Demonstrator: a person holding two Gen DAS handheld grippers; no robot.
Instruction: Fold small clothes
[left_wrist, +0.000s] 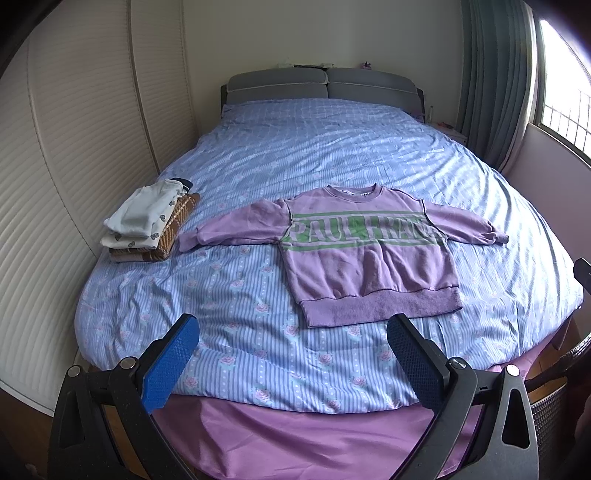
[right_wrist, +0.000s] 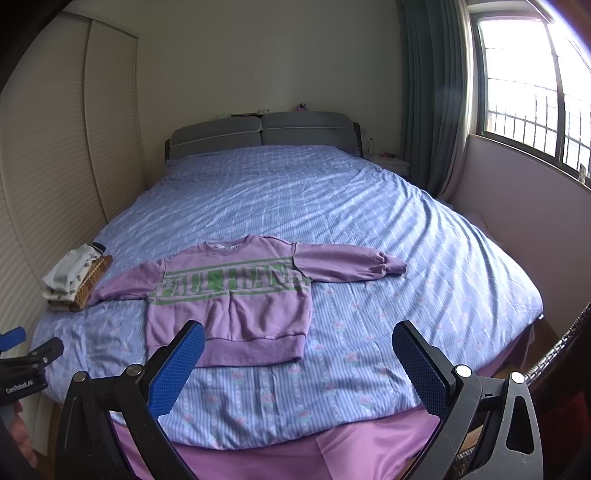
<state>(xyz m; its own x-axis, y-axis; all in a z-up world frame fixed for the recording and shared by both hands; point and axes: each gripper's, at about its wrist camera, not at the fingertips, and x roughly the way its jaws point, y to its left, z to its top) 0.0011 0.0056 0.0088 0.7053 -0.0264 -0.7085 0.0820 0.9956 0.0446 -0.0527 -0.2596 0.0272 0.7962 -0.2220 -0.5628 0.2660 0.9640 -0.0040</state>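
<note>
So at the bed's (left_wrist: 258, 155) left edge you have a stack of 3 or so folded small clothes (left_wrist: 147, 225), and just beside it lies the left cuff of the purple sweatshirt (left_wrist: 369, 258). That sweatshirt is spread flat and face up near the foot edge, collar toward the headboard, both sleeves stretched out sideways, hem nearest you. Nothing on it is folded yet, so by the look of it you are at the start of this garment, with the earlier pieces already done.

Your left gripper (left_wrist: 291, 332) hangs above the foot edge, released, jaws spread wide and holding nothing, short of the hem. Your right gripper (right_wrist: 297, 343) is likewise released and empty, its left pad over the hem's near corner in its own view, though not touching as far as I can tell.

Next, you probably want to bring each gripper out to a sleeve, pinch at the cuff, and lay it across the chest. The fabric looks thick and soft, so pinch only 1 layer and keep clear of the duvet beneath.
</note>
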